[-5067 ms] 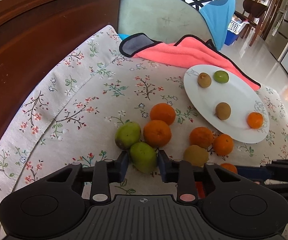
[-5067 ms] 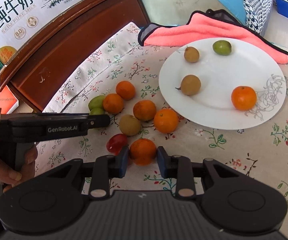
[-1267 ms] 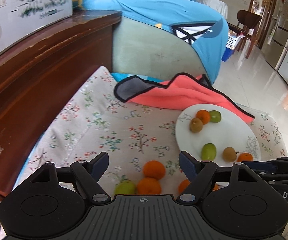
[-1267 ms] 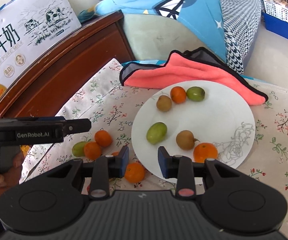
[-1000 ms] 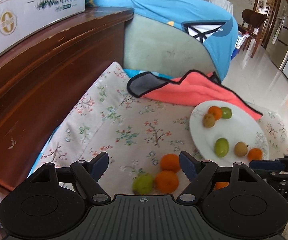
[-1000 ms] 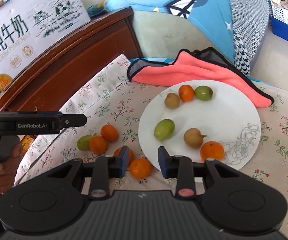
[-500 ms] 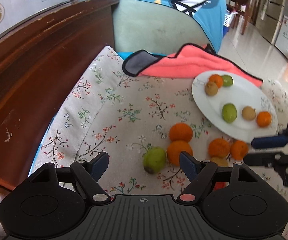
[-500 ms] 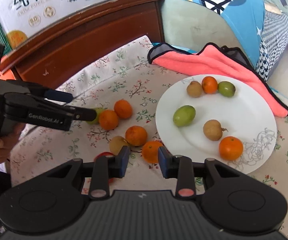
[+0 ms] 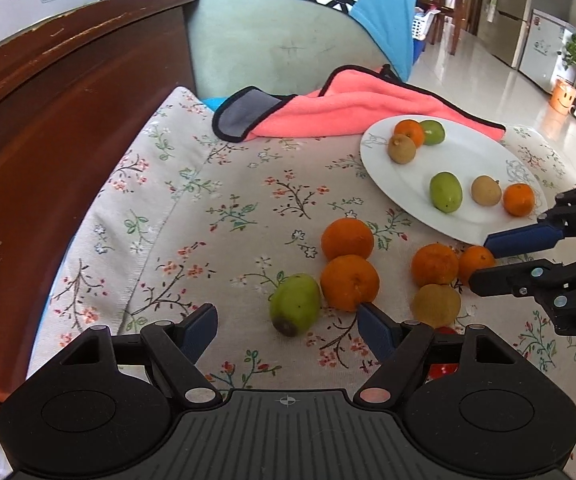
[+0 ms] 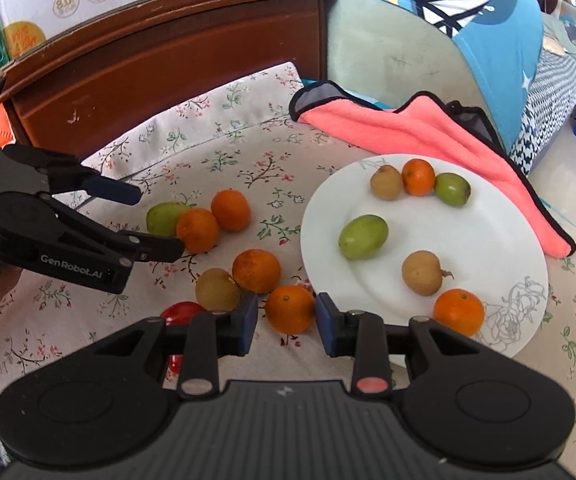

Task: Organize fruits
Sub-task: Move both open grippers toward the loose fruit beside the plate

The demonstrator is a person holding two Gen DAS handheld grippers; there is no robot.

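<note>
Left wrist view: the left tool (image 9: 286,328) is released, its jaws spread wide and low over the floral cloth (image 9: 224,216). A green fruit (image 9: 295,304) lies between the jaws, nearer the right one, touching neither. Its long axis is tilted, the dark blossom end pointing near-left and the other end far-right. It sits just beside an orange (image 9: 350,282), which touches a second orange (image 9: 347,238) on its far side.

Right wrist view: the right tool (image 10: 286,322) has its jaws narrowly parted on either side of an orange (image 10: 290,308), close to its sides; contact cannot be confirmed. This orange rests on the cloth just beside the near-left rim of the white plate (image 10: 500,216). To its left lie a brown fruit (image 10: 217,290) and another orange (image 10: 257,265), touching each other. A red fruit (image 10: 182,314) is largely hidden behind the left finger of the right tool.

The plate holds six fruits. An oval green fruit (image 10: 363,237) lies with its long axis running near-left to far-right. At the far rim, a brown fruit (image 10: 386,182), a small orange (image 10: 419,176) and a green fruit (image 10: 453,188) form a row. A brown fruit (image 10: 423,272) with a stem pointing right and an orange (image 10: 459,311) sit near the right side.

A pink towel (image 10: 420,128) lies past the plate, its right edge under the plate rim.
</note>
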